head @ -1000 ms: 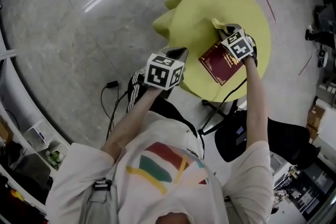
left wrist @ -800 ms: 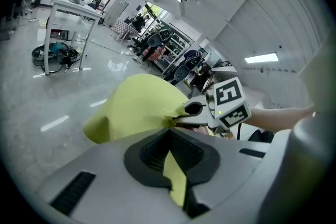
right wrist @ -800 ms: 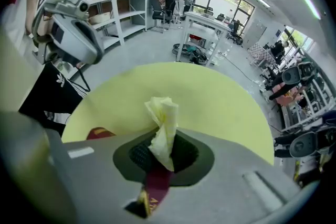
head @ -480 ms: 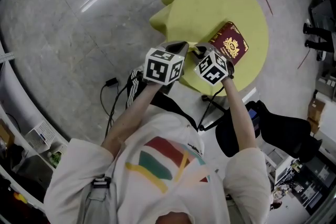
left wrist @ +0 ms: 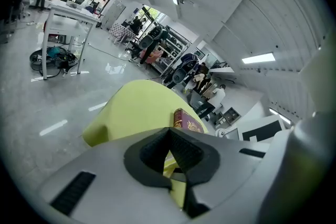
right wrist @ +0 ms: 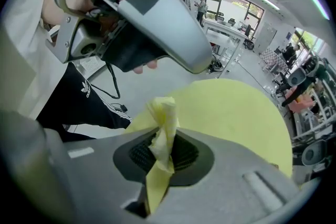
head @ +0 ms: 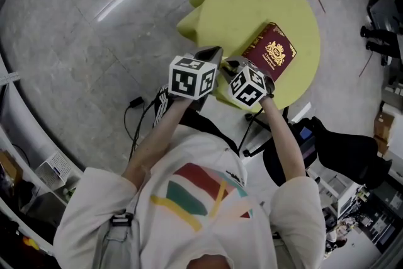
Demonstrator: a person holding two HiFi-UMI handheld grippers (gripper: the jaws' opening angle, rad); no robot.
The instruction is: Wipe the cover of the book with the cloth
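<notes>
A maroon book (head: 274, 50) with a gold emblem lies flat on the round table under a yellow cover (head: 252, 3). My right gripper (head: 232, 63) is at the table's near edge, left of the book, and is shut on a twisted yellow cloth (right wrist: 164, 113) that sticks up between its pads. My left gripper (head: 213, 53) sits close beside it at the same edge, jaws shut. Along the left gripper (left wrist: 169, 136) the book (left wrist: 186, 120) shows ahead. A yellow strip shows in that gripper's slit; whether it is gripped is unclear.
A fold of the yellow cover (head: 192, 25) hangs off the table's left side. A black cable (head: 133, 104) lies on the grey floor, and a black seat (head: 343, 154) stands to the right. Desks and people (left wrist: 152, 50) are far behind.
My right gripper has swung left with the cloth, from on top of the book to the table's near edge beside the left gripper. The book's cover is now uncovered. The left gripper stayed put.
</notes>
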